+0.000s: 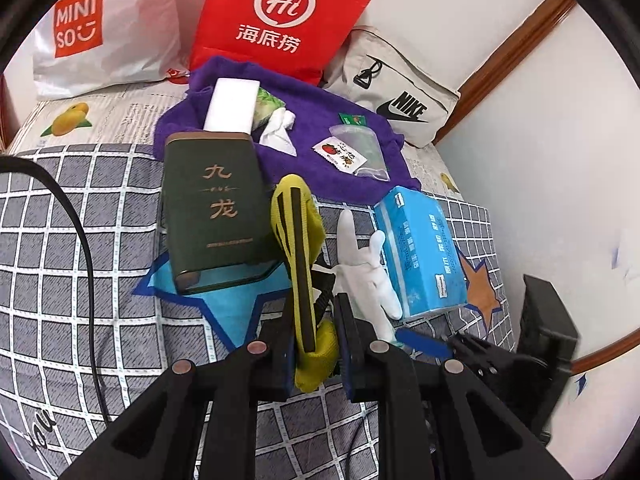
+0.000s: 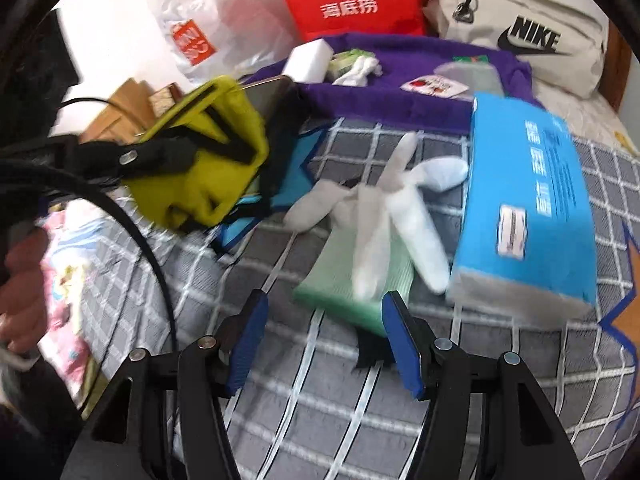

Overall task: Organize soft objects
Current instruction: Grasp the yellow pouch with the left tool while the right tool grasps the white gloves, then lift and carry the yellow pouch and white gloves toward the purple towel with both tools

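My left gripper (image 1: 316, 344) is shut on a yellow pouch with black straps (image 1: 298, 240), which hangs above the checked bedsheet. In the right wrist view the same yellow pouch (image 2: 208, 160) shows at the left, clamped by the left gripper (image 2: 160, 152). A white glove (image 2: 384, 216) lies across a pale green cloth (image 2: 344, 292) on the sheet. My right gripper (image 2: 324, 308) stands open just in front of that cloth, with its pads not pressing on anything. The white glove (image 1: 360, 264) also shows beside a blue tissue pack (image 1: 420, 248).
A dark green box (image 1: 212, 208) stands left of the pouch. Behind it a purple towel (image 1: 320, 136) carries a white block (image 1: 232, 104) and small packets. Shopping bags and a Nike bag (image 1: 400, 92) line the wall. A person's hand (image 2: 20, 280) is at the left edge.
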Motion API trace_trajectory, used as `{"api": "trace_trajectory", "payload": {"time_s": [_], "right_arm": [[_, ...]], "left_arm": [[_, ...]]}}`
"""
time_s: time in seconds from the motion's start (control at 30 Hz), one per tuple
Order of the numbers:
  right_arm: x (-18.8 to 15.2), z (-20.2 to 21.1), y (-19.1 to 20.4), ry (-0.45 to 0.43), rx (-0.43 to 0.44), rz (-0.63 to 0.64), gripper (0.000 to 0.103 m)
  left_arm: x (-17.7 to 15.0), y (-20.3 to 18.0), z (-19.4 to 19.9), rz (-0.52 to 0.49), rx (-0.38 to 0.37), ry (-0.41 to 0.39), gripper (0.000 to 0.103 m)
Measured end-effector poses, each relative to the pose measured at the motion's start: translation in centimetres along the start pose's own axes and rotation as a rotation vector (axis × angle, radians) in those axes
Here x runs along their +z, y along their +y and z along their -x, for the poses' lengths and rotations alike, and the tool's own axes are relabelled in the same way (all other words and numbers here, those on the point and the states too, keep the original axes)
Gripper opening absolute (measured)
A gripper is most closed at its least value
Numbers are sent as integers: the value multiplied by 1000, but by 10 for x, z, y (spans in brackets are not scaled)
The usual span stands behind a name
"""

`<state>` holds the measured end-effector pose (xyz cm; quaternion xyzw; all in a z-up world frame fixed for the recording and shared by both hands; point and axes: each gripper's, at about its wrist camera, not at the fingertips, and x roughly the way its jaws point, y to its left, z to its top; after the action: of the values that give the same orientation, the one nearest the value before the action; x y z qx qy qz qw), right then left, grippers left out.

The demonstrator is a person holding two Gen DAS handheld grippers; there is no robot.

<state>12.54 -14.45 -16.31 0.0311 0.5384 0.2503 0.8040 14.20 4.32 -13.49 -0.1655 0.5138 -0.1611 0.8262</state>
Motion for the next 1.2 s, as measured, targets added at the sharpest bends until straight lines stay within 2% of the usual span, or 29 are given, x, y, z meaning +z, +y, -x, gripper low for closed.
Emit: {"api": "trace_trajectory", "payload": {"time_s": [0.17, 0.23, 0.27, 0.3, 0.37, 0.4, 0.43, 0.6, 0.73, 0.83, 0.93, 0.97, 1.07, 1.1, 1.2], "right_arm": [[10, -27, 10, 17, -122, 33, 59], [11, -35, 13, 8, -181, 63, 54], [10, -36, 13, -1, -192, 69, 44], [10, -36, 11, -13, -200, 70, 26], [9, -30, 6, -24, -173, 61, 24], [9, -26, 3, -26, -149, 55, 19], [8, -21, 1, -37, -137, 49, 17], [-3, 5, 2, -16, -43, 54, 17], [-25, 18, 8, 42, 18, 92, 18], [-39, 14, 9, 82, 2, 112, 20], [-45, 8, 7, 106, -36, 126, 29], [-46, 9, 7, 103, -36, 128, 36], [-42, 14, 8, 55, -54, 138, 64], [-40, 14, 9, 29, -73, 147, 68], [-29, 5, 8, 20, -100, 136, 68]], "left_arm": [[-3, 9, 5, 16, -13, -10, 16], [-5, 13, 6, 22, -21, -12, 17], [-5, 14, 7, 24, -24, -14, 17], [-6, 15, 8, 24, -25, -16, 17], [-7, 17, 10, 24, -25, -22, 17], [-7, 18, 11, 26, -23, -25, 17], [-8, 19, 13, 27, -21, -29, 17], [-9, 25, 17, 38, -26, -41, 17], [-9, 27, 17, 45, -28, -46, 17], [-10, 26, 17, 41, -25, -47, 17], [-11, 27, 16, 45, -31, -46, 17], [-12, 27, 16, 44, -30, -45, 17], [-12, 26, 15, 37, -26, -37, 17], [-12, 26, 14, 37, -26, -35, 17], [-11, 25, 13, 33, -25, -29, 17]]}}
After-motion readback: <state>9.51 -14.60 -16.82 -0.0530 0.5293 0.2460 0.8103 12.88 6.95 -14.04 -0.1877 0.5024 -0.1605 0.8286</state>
